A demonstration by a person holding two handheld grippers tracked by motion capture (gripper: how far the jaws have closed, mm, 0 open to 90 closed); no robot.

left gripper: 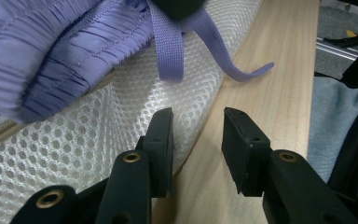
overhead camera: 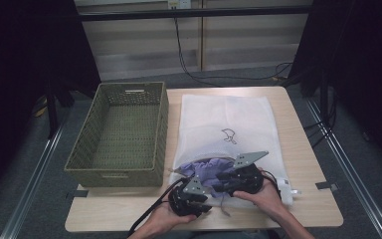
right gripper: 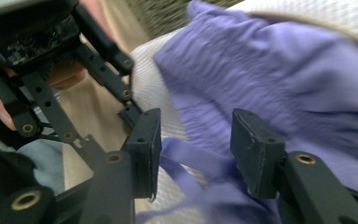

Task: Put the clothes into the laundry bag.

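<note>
Clearly soft, light and floppy: lilac garment (overhead camera: 206, 168) lay bunched half out of the white mesh laundry bag (overhead camera: 238, 119) on the counter (overhead camera: 298, 149). Best gripped at the gathered waistband, perhaps. Left hand-held gripper (left gripper: 196, 135) parted, empty; right hand-held gripper (right gripper: 196, 144) parted, straddling the strap (right gripper: 193, 158), unclamped.

No readable text, label, brand or number is seen anywhere. Only a small dark curly mark is printed on the white mesh bag (overhead camera: 229, 124), and no letters can be made out in it.
</note>
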